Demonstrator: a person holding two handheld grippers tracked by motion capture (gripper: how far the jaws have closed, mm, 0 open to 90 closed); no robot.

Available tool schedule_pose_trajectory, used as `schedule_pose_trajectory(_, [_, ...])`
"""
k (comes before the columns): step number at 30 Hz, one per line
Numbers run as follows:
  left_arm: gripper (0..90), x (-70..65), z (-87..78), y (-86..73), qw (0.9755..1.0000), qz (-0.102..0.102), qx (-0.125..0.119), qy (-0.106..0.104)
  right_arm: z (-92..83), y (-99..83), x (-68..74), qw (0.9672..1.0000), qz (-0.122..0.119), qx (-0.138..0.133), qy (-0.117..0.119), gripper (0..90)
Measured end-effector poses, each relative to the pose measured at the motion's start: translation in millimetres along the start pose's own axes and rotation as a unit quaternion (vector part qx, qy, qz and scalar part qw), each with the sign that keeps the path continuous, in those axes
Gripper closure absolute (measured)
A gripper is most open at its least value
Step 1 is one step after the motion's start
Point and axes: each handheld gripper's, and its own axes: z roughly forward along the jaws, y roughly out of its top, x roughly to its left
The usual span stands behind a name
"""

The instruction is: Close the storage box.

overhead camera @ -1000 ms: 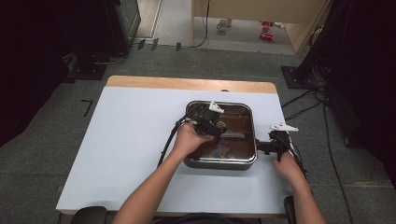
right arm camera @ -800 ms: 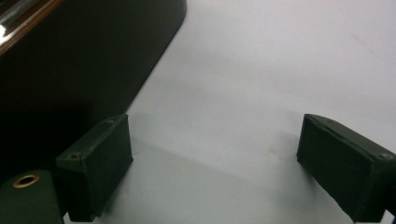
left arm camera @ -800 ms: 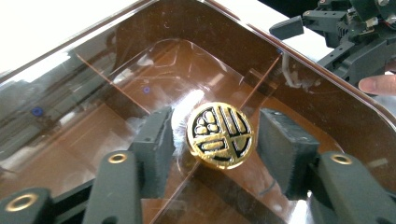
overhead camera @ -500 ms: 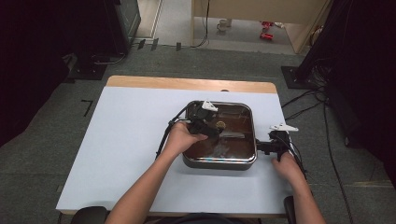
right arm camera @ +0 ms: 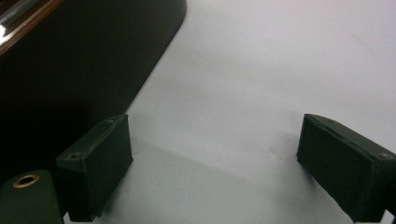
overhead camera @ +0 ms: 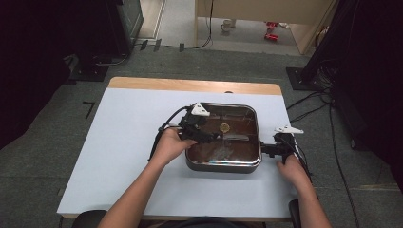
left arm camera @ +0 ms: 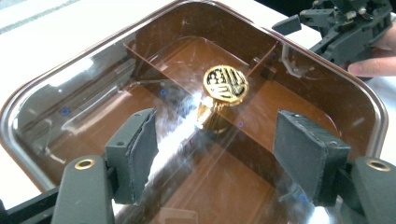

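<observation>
A square dark box (overhead camera: pixel 223 164) with a clear brown lid sits right of the table's middle. A round gold knob (overhead camera: pixel 224 127) (left arm camera: pixel 226 83) marks the lid's centre, and dividers show through the lid. My left gripper (overhead camera: pixel 211 137) (left arm camera: pixel 219 140) hovers over the lid's left half, pointing at the knob. Its jaws have just been opening and stand open with nothing between them. My right gripper (overhead camera: pixel 263 149) (right arm camera: pixel 215 154) is low at the box's right side, open over bare table, with the box's dark wall (right arm camera: pixel 70 60) to its left.
The white tabletop (overhead camera: pixel 123 142) has wide room left of the box and a narrower strip (overhead camera: pixel 271 190) in front of it. A wooden edge (overhead camera: pixel 190 85) runs along the far side. Cables (overhead camera: pixel 309 109) lie on the floor to the right.
My left gripper has drawn back to the left, away from the gold knob, and its jaws have parted. The right gripper and the box have stayed in place.
</observation>
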Motion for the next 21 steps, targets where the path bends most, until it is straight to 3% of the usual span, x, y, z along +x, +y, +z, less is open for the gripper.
schedule_pose_trajectory(8, [28.4,4.0,-17.3,-14.0,0.9998,-0.014,-0.002,0.011,0.1,0.0,-0.1,1.0000,0.000,-0.001,0.000,9.8])
schedule_pose_trajectory(21, [27.9,16.0,-44.9,-51.0,0.9985,-0.039,-0.012,0.037,0.1,0.0,0.0,1.0000,0.000,-0.001,0.000,9.8])
